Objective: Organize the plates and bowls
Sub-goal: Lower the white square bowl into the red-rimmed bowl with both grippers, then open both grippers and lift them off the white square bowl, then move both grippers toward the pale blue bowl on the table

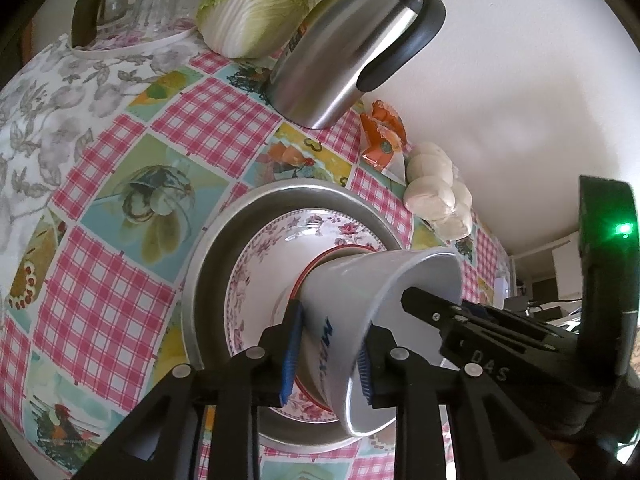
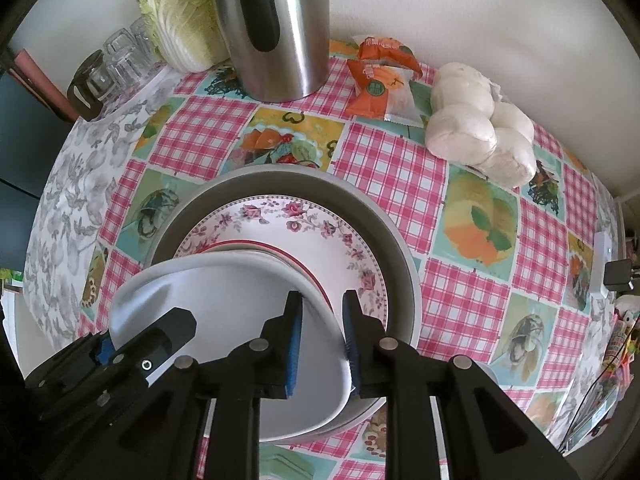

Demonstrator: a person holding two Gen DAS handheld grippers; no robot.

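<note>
- White bowl (image 1: 384, 320) with blue lettering sits on top of the stack at the table's near side, both grippers on its rim.
- Left gripper (image 1: 328, 354) has its blue pads (image 1: 292, 356) either side of the bowl wall, gripping it; right gripper (image 2: 322, 330) pinches the opposite rim.
- Under the bowl lie a red-rimmed plate (image 2: 308, 270), then a floral plate (image 2: 280, 216), then a grey metal tray (image 2: 320, 184).
- Tablecloth (image 2: 192, 128) shows pink check and picture squares, with a grey floral cloth (image 1: 36, 120) over its left end.
- Behind the stack a steel jug (image 1: 352, 48) stands by the white wall (image 1: 520, 80), a napa cabbage (image 1: 264, 4) to its left.
- 2 orange packets (image 2: 380, 80) and a bag of white buns (image 2: 480, 128) lie to the jug's right.
- Upturned glasses (image 1: 160, 4) fill the far left corner.
</note>
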